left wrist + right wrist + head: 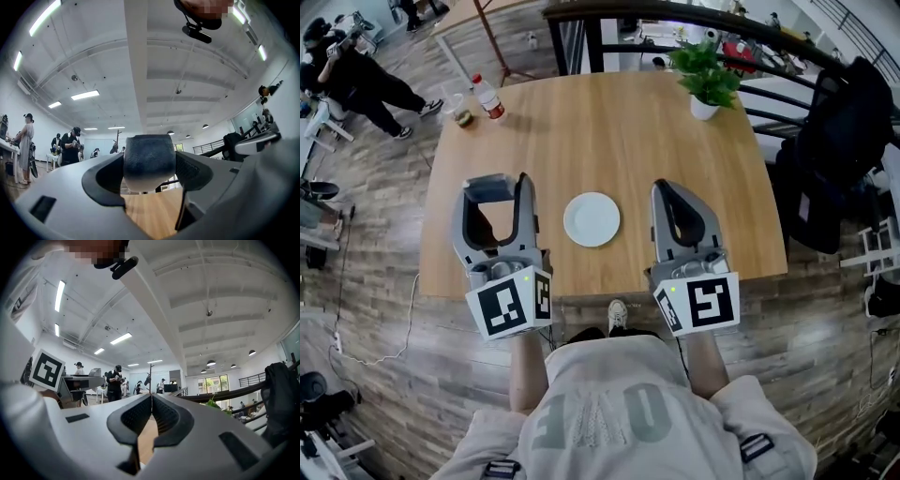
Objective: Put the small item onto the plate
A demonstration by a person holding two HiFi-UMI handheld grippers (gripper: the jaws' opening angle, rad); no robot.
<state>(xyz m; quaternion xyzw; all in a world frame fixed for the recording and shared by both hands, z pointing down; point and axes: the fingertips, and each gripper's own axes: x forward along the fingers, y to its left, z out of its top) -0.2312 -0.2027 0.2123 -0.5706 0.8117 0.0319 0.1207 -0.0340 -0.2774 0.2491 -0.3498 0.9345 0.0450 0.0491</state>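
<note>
Here, at the near edge of the light wooden worktop [609, 141], the left hand-held gripper [495, 192] is clamped on a small dark blue-grey rounded item with a pale underside [149, 161], which sits squarely between its two jaws. The right hand-held gripper [675, 192] has its jaws pressed together with nothing between them. Both point upward, towards the ceiling. Between them, just in from the near edge, lies the round white plate [592, 218], bare. Farther off, a clear plastic bottle with a red cap [490, 97] and a small jar [463, 117] stand at the far left corner, and a green plant in a white pot [705, 80] stands near the far right corner.

The item seems grasped but not yet delivered. The next move likely calls for swinging the left hand-held gripper rightward, tipping it down over the plate, then parting the jaws.
</note>
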